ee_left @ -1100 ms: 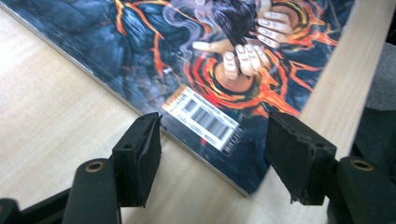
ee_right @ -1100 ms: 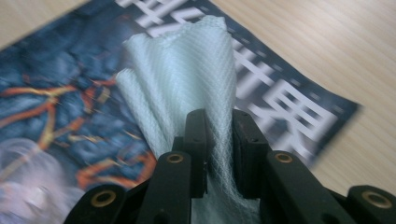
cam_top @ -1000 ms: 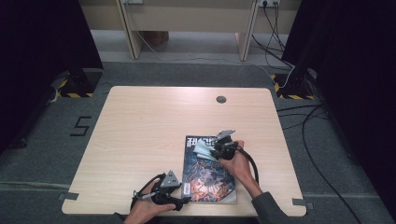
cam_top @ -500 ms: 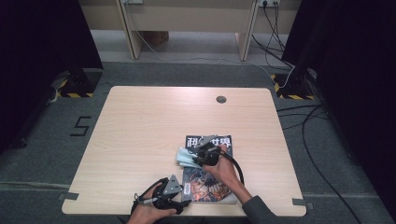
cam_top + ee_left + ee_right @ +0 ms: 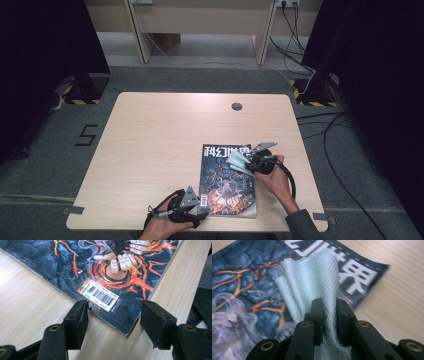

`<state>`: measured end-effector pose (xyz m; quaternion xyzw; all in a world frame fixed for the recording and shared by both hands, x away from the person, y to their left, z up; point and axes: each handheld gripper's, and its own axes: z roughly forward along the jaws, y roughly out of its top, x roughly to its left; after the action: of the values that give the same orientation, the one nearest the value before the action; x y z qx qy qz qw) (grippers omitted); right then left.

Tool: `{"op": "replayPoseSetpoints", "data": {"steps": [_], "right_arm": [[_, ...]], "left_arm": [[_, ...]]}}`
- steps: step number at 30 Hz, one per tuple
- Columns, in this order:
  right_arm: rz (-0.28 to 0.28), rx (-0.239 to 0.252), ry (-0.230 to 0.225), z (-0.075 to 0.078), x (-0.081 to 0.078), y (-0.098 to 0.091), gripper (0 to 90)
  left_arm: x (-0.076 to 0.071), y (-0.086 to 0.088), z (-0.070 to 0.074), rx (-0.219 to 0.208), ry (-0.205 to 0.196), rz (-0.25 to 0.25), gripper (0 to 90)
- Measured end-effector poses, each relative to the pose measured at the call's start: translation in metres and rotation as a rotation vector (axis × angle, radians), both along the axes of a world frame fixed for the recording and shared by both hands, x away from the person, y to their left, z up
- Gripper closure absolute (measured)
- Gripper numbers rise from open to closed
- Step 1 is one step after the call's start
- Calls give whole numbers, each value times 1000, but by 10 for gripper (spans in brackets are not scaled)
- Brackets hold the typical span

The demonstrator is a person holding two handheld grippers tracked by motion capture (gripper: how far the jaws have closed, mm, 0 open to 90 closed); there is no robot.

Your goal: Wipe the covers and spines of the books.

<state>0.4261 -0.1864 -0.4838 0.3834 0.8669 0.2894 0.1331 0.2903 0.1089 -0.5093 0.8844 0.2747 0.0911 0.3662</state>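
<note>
A magazine [image 5: 225, 192] with a dark lava-art cover and white title lies near the table's front edge. My right gripper [image 5: 248, 164] hovers over its upper right part, shut on a white mesh cloth [image 5: 236, 162]. In the right gripper view the cloth [image 5: 312, 275] fans out past the gripper [image 5: 329, 307] above the magazine [image 5: 244, 277]. My left gripper [image 5: 202, 212] sits at the magazine's lower left corner. In the left gripper view the gripper [image 5: 112, 320] straddles that corner of the magazine [image 5: 100, 270]. Its jaws have just been closing and stand apart, not pressing.
The light wooden table [image 5: 150, 145] has a round cable hole [image 5: 237, 106] near its far edge. Cables [image 5: 330, 130] run over the grey floor at the right. A "5" mark [image 5: 87, 135] lies on the floor at the left.
My right gripper carried the cloth left across the cover, then back to the right. The left gripper's jaws narrowed around the magazine's corner; that hand stayed put.
</note>
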Motion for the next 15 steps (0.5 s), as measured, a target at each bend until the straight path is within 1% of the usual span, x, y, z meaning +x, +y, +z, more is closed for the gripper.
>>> {"op": "replayPoseSetpoints", "data": {"steps": [2,5,6,8,10,11,12,15], "right_arm": [[-9,6,5,0,1,-2,780],[-4,-30,-14,1,2,1,781],[-4,-35,-16,1,2,2,782],[-7,-32,-13,1,4,2,781],[-23,-23,-6,1,7,1,781],[-20,-25,-14,0,9,1,782],[-23,-26,-15,0,11,1,782],[-39,-35,-20,1,15,3,784]], "left_arm": [[1,-1,0,-1,-5,-2,394],[3,-1,0,0,-2,-1,394],[4,-1,0,-3,-2,1,394],[7,-1,0,-5,-1,5,394],[9,-2,-1,-7,-3,9,394],[10,-2,-1,-3,-7,10,394],[11,-4,-1,-10,-7,17,394],[13,-6,-1,-1,-14,17,391]]}}
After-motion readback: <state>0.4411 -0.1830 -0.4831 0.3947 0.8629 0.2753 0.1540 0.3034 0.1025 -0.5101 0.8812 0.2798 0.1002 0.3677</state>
